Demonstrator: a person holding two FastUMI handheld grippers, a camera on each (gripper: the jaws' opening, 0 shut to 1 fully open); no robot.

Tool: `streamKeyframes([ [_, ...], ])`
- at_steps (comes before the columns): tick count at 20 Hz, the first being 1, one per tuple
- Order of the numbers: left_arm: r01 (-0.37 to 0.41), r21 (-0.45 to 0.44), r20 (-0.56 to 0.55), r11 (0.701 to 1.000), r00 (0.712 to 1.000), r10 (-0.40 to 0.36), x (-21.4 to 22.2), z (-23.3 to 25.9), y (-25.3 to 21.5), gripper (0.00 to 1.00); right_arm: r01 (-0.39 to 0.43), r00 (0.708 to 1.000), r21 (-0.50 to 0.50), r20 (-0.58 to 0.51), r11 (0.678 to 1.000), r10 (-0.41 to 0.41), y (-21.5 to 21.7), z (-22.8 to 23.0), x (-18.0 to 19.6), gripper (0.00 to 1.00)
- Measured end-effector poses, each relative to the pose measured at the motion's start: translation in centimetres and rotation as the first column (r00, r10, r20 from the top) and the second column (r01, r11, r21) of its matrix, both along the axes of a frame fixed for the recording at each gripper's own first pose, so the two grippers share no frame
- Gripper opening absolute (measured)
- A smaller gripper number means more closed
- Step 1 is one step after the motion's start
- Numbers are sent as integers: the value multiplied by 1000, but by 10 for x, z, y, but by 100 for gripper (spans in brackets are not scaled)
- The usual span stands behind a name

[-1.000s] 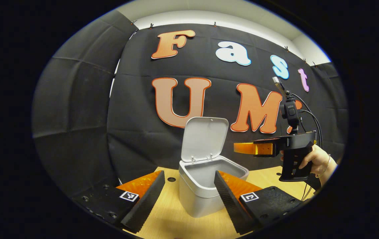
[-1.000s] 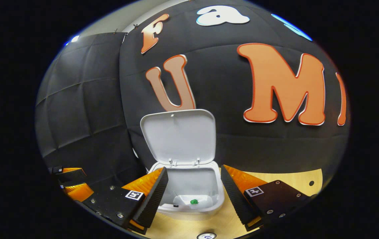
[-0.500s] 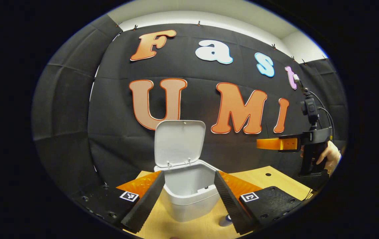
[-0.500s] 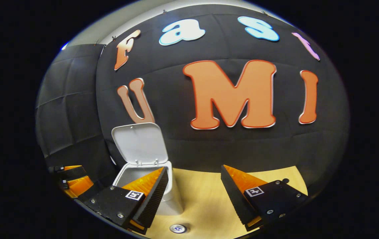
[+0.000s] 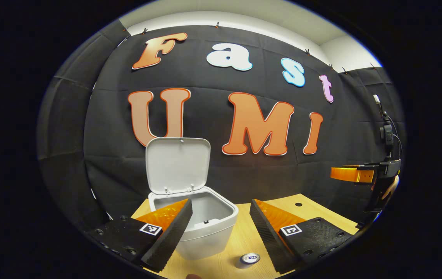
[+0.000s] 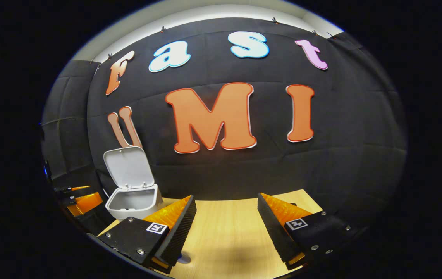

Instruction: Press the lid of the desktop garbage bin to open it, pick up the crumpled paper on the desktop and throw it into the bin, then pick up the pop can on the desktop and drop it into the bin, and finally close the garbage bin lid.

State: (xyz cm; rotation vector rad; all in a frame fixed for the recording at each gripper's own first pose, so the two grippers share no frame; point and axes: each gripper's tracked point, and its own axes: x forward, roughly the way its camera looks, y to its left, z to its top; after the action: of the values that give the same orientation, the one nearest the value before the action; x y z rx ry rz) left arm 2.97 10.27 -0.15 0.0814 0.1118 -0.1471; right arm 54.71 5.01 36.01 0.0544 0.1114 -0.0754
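A: Grey plastic garbage bin (image 5: 205, 232) sits on the wooden counter (image 5: 313, 217) near its back edge, by the black cloth wall. Lid (image 5: 177, 164) stands upright, hinged at the back, so the bin is open.

B: Pop can?

A: Pop can (image 5: 248, 259) stands upright on the counter toward the near edge, just beside the bin, apart from it. Silver top faces up. In the left gripper view it shows low, just inside the right finger.

B: Left claw state?

A: Left claw (image 5: 221, 228) is spread wide, nothing between the fingers. It hangs above the counter; the bin's front corner and the can show through the gap. No contact with either.

B: Right claw?

A: Right claw (image 6: 224, 228) is spread wide too, holding nothing. Bare counter (image 6: 224, 232) shows between its fingers. In the right gripper view the garbage bin (image 6: 133, 201) is off to the left with its lid (image 6: 128, 168) up, well apart from that claw.

B: See the right claw from the other camera?

A: Yes, in the left gripper view the right claw (image 5: 346, 173) shows at the far right, held level above the counter's right edge, with a hand (image 5: 389, 188) on its grip. The fingers overlap side-on there.

B: Crumpled paper?

A: Can't tell; the bin's inside is mostly hidden at this angle.
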Motion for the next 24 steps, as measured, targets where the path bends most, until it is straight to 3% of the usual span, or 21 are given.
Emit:
streamKeyframes([
  [3,29,-2,-6,1000,1000,-29,-1,-9,-19,95,55,998,-2,-9,999,-55,-24,-14,-16,95],
  [10,67,-14,-60,998,996,-68,-10,-40,-42,95,69,997,-5,-36,998,-69,-33,-24,-33,95],
  [12,78,-25,-96,997,992,-80,-12,-60,-46,95,66,997,-7,-38,998,-66,-31,-25,-35,100],
  [17,91,-13,-200,996,976,-92,-11,-125,-51,95,66,996,-16,-63,998,-67,-32,-34,-40,95],
  [24,144,4,-351,990,927,-133,-3,-221,-68,95,93,989,3,-116,996,-92,-45,-52,-44,100],
])
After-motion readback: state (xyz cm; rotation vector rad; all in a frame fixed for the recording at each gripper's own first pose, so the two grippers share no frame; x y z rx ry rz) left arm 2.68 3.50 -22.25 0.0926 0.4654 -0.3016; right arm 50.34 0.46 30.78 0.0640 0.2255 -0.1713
